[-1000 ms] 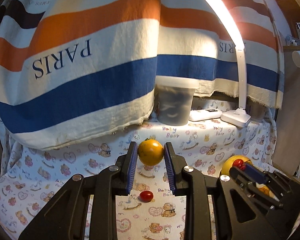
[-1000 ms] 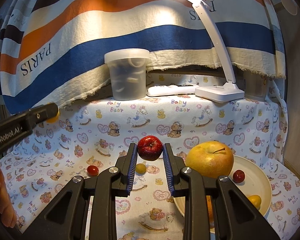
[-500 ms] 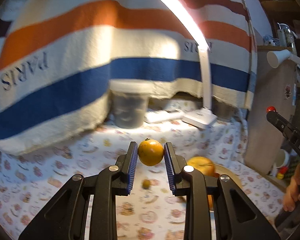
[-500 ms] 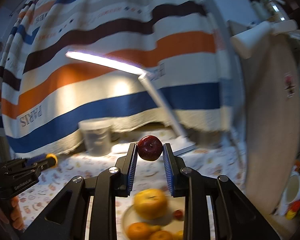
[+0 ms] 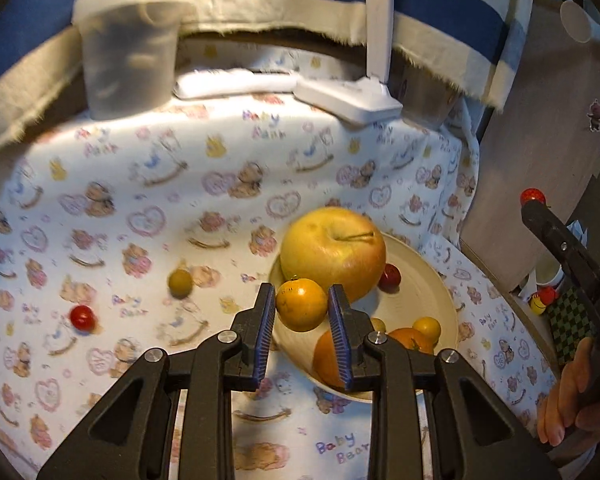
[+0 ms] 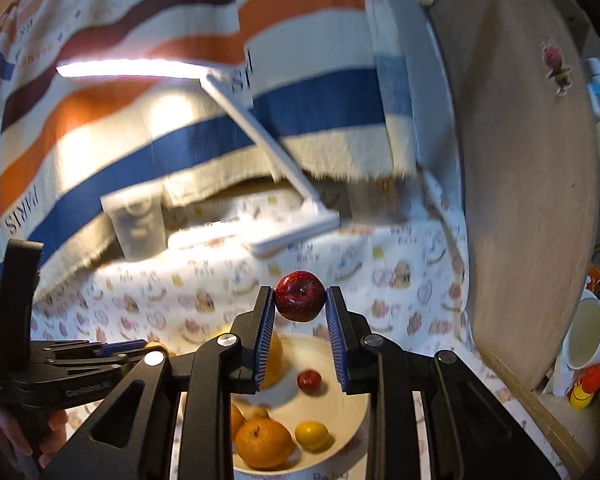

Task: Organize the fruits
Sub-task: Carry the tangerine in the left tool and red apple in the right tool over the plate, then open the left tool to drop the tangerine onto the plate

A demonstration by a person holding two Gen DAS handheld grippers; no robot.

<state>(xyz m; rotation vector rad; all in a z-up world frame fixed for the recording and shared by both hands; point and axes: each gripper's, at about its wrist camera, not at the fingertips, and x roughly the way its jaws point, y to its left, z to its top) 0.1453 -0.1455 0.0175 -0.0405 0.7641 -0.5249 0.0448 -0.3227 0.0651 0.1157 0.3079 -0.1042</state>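
My left gripper (image 5: pixel 302 312) is shut on a small orange (image 5: pixel 301 309) and holds it over the near left rim of a cream plate (image 5: pixel 428 288). The plate holds a big yellow apple (image 5: pixel 332 252), a red cherry tomato (image 5: pixel 390 276), oranges (image 5: pixel 328 360) and a small yellow fruit (image 5: pixel 427 328). My right gripper (image 6: pixel 300 304) is shut on a small red apple (image 6: pixel 300 296) and holds it high above the same plate (image 6: pixel 340 364). A green-yellow small fruit (image 5: pixel 180 282) and a red cherry tomato (image 5: pixel 82 317) lie on the cloth left of the plate.
A frosted lidded tub (image 5: pixel 128 48), a white remote (image 5: pixel 236 82) and a white desk lamp's base (image 5: pixel 348 98) stand at the back under a striped towel. A brown board (image 5: pixel 540 152) borders the right side. A white cup (image 6: pixel 590 340) sits beyond it.
My left gripper has tilted down and moved right with the orange, now over the plate's rim. My right gripper has stayed raised above the plate with the red apple.
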